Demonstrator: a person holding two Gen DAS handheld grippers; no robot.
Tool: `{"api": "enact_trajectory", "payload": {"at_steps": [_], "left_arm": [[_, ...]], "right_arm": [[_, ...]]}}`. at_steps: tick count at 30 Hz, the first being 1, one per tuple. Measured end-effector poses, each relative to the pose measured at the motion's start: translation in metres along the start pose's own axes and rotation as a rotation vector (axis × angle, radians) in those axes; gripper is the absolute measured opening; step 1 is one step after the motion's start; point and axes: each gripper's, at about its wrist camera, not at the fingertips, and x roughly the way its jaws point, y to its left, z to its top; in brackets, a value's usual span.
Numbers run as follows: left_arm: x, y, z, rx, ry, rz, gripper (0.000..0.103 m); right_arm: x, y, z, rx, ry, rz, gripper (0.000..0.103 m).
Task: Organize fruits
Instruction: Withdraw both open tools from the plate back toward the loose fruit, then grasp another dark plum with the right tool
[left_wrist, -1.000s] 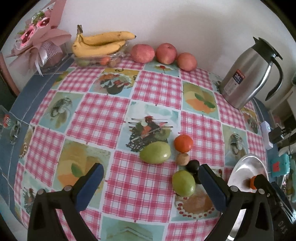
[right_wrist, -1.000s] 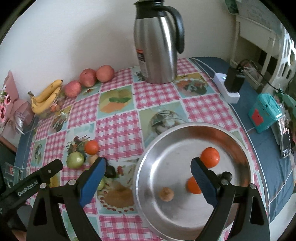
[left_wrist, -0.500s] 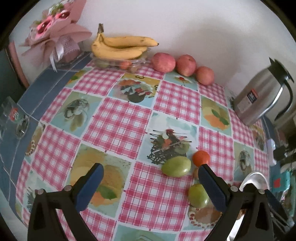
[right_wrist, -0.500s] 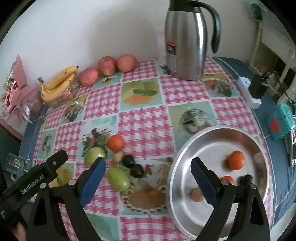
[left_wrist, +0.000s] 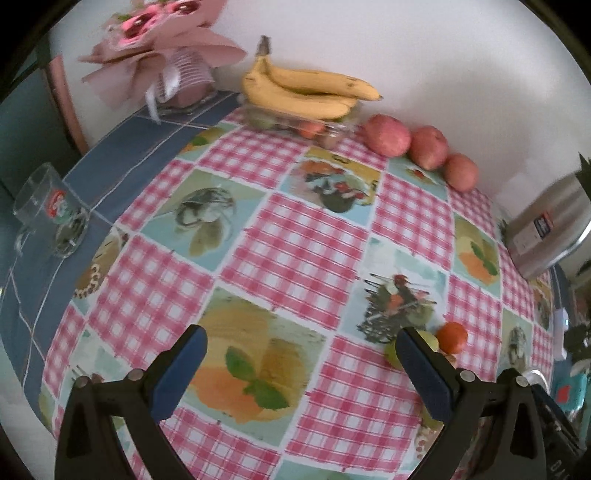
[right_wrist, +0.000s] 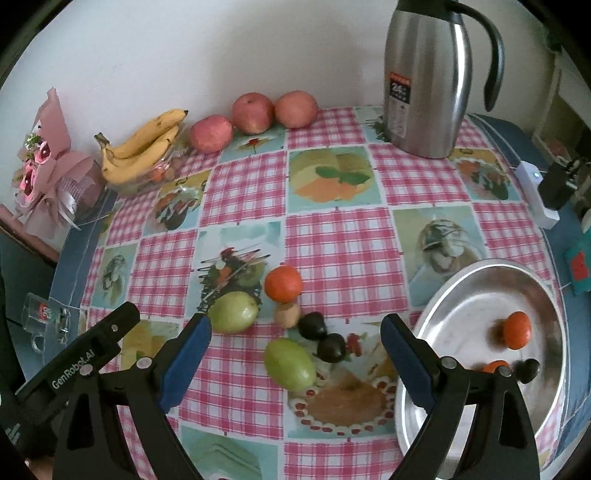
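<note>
In the right wrist view my right gripper (right_wrist: 295, 354) stands open above a cluster of loose fruit on the checked cloth: two green fruits (right_wrist: 290, 363) (right_wrist: 233, 311), an orange (right_wrist: 283, 283), a small brown fruit (right_wrist: 287, 314) and two dark plums (right_wrist: 331, 347) (right_wrist: 312, 325). The steel plate (right_wrist: 439, 299) at the right holds two oranges (right_wrist: 516, 329) and a dark fruit (right_wrist: 527, 370). My left gripper (left_wrist: 301, 362) is open over bare cloth; a green fruit (left_wrist: 392, 354) and an orange (left_wrist: 451, 336) peek past its right finger (left_wrist: 424, 373). Nothing is held.
Bananas (right_wrist: 142, 146) on a clear box and three apples (right_wrist: 253, 112) line the back wall. A steel thermos jug (right_wrist: 424, 81) stands back right. A pink bouquet (left_wrist: 162, 59) and a glass mug (left_wrist: 51, 210) sit at the left. A power strip (right_wrist: 535, 192) lies near the right edge.
Both grippers have shifted left across the table. The plate slid toward the right edge of the right view and the fruit cluster came under the right gripper. Both stayed open.
</note>
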Motion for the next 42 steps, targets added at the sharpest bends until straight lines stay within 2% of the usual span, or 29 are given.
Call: {"api": "enact_trajectory", "payload": {"at_steps": [5,13,19,28,30,32,36,38,42], "left_arm": [[0.000,0.001,-0.002,0.000,-0.004,-0.004,0.103],[0.004,-0.026,-0.012,0.061,0.017,-0.057,0.103],[0.010,-0.043,-0.020,0.088,0.035,-0.073,0.103],[0.012,-0.046,-0.020,0.075,0.053,-0.096,0.103],[0.011,-0.046,-0.020,0.081,0.056,-0.088,0.103],[0.013,-0.046,-0.021,0.074,0.068,-0.091,0.103],[0.017,-0.045,-0.022,0.061,0.092,-0.100,0.103],[0.021,-0.047,-0.025,0.059,0.108,-0.105,0.103],[0.027,-0.059,-0.031,0.088,0.146,-0.123,0.103]], "right_arm": [[0.006,0.006,-0.001,-0.034,0.024,0.013,0.093],[0.020,-0.007,-0.008,-0.038,0.089,-0.022,0.093],[0.027,-0.022,-0.011,-0.007,0.105,-0.017,0.093],[0.033,-0.031,-0.012,-0.002,0.089,0.002,0.093],[0.036,-0.031,-0.013,-0.006,0.094,-0.011,0.088],[0.038,-0.032,-0.013,-0.003,0.097,-0.010,0.070],[0.041,-0.034,-0.014,0.007,0.103,-0.002,0.066],[0.044,-0.035,-0.015,0.014,0.107,0.008,0.055],[0.048,-0.037,-0.016,0.030,0.119,0.005,0.052]]}}
